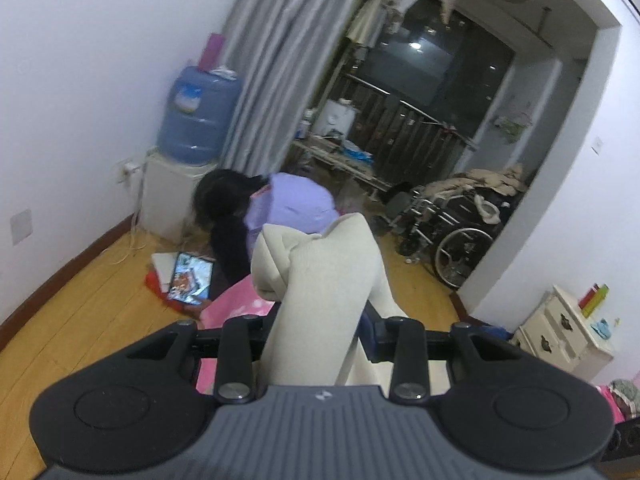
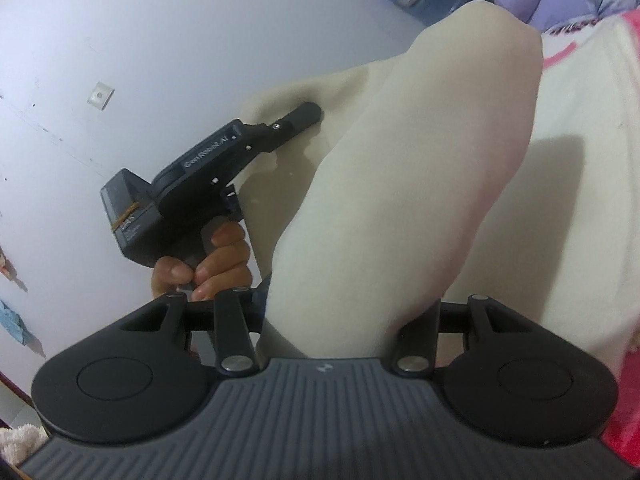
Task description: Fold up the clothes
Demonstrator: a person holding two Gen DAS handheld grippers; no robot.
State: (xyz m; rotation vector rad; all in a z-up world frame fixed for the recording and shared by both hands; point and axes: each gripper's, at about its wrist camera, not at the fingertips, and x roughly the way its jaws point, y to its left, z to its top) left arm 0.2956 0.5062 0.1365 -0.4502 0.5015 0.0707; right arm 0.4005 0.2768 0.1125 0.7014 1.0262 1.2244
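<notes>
A: Walls (image 1: pixel 80 60) are filling the left side, with a blue water jug (image 1: pixel 196 120) sitting on a white dispenser beside grey curtains (image 1: pixel 276 60). What is lying below it?

B: A person in a purple top (image 1: pixel 288 204) is bending toward the wooden floor (image 1: pixel 80 300), close to a lit tablet (image 1: pixel 191 278).

A: And the left gripper (image 1: pixel 316 340)?

B: It is clenching a cream garment (image 1: pixel 320 280), which is rising up out of its fingers and hanging in the air over a pink blanket (image 1: pixel 236 304). In the right wrist view a hand (image 2: pixel 208 264) is gripping that same tool's handle, its fingertip pressing into the cloth.

A: Is the right gripper (image 2: pixel 348 320) doing the same?

B: It is also clamping the cream garment, whose thick fold is running up from between its fingers.

A: Further right?

B: A wheelchair (image 1: pixel 460 236) is standing in the doorway, and a white drawer cabinet (image 1: pixel 560 332) is sitting against the right wall.
</notes>
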